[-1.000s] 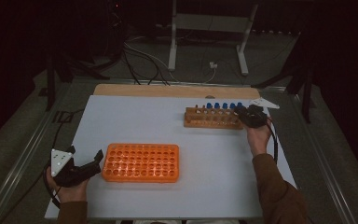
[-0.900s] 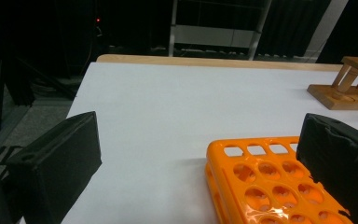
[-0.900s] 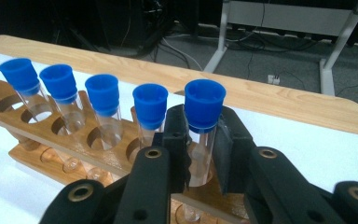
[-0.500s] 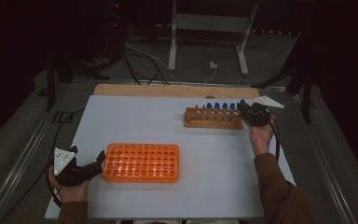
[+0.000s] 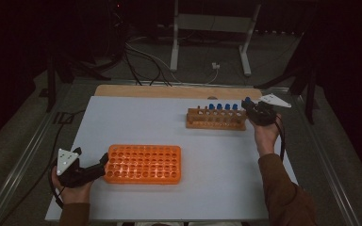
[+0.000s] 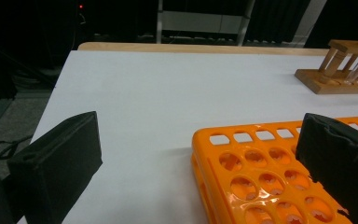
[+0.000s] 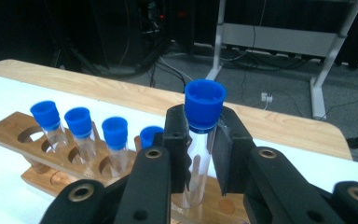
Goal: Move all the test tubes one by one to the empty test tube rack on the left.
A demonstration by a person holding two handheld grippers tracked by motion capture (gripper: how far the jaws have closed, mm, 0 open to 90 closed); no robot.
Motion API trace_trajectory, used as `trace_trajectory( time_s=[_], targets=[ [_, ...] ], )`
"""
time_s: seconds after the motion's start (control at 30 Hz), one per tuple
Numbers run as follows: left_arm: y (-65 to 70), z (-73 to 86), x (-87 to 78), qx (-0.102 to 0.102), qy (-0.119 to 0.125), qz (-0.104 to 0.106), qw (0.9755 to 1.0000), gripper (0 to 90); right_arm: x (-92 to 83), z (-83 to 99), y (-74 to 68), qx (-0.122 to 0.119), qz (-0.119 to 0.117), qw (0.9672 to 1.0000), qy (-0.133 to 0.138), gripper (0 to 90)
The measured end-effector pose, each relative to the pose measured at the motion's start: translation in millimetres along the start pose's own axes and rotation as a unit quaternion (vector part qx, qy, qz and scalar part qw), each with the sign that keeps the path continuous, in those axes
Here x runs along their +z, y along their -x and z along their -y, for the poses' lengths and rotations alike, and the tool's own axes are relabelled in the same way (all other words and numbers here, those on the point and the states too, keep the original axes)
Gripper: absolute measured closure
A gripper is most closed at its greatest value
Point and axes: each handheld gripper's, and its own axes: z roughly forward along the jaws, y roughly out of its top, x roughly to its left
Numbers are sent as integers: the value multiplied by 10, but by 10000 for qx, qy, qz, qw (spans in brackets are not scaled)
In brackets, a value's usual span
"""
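Lifted since a second ago: the right gripper (image 5: 250, 107) has raised a blue-capped tube (image 5: 247, 100) at the right end of the wooden rack (image 5: 215, 119), while the left gripper (image 5: 104, 161) has kept its place.

High view: the right gripper sits just off the wooden rack's right end with the tube's cap standing above the other blue caps (image 5: 223, 106); the left gripper rests at the left edge of the orange rack (image 5: 143, 164), on the white table (image 5: 160, 122). Left gripper view: the left gripper (image 6: 200, 154) stands wide apart (nothing pinched), one jaw over bare table, the other over the orange rack (image 6: 261, 186). Right gripper view: the right gripper (image 7: 200, 149) is clamped on the clear tube (image 7: 196, 158) just below its cap, upright, its foot above the wooden rack (image 7: 37, 154), four capped tubes (image 7: 81, 128) alongside.
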Motion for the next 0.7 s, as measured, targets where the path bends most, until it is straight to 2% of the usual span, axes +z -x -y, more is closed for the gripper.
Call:
trace_trajectory(
  time_s=[0.7],
  targets=[
    [3, 2, 10, 9, -46, 40, 10000, 12, -163, -172, -47, -215, -41, 9995, 229, 770]
  ],
)
